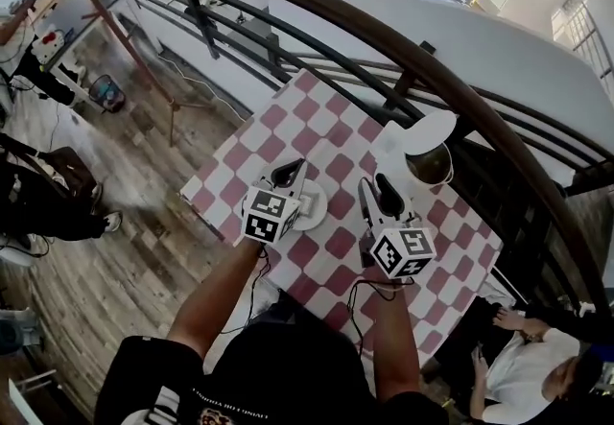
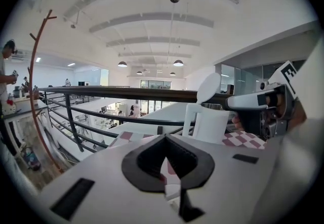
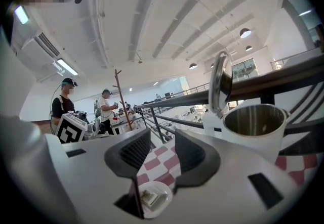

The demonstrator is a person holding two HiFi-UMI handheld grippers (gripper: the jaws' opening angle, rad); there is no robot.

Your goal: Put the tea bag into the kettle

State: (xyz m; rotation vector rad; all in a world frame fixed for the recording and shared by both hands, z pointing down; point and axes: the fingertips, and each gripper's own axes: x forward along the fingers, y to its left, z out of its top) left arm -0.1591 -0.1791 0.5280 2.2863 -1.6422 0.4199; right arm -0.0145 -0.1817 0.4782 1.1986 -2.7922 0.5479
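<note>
A white kettle (image 1: 419,162) stands with its lid up on the pink-and-white checked table (image 1: 336,246), and its steel inside (image 3: 254,118) shows bare. A small tea bag (image 3: 148,197) lies on a white saucer (image 3: 161,204) to the kettle's left. My left gripper (image 1: 291,170) hovers over that saucer (image 1: 315,206). Its tips (image 2: 164,138) meet and I see nothing between them. My right gripper (image 1: 376,191) hangs open just in front of the kettle, with its jaws (image 3: 162,139) spread above the saucer and tea bag. The kettle (image 2: 208,123) also shows ahead in the left gripper view.
A dark curved railing (image 1: 384,35) runs close behind the table and kettle. A person (image 1: 523,365) sits at the table's lower right. A coat stand (image 1: 115,30) rises at the left, and the floor below drops away. People (image 3: 71,104) stand far off.
</note>
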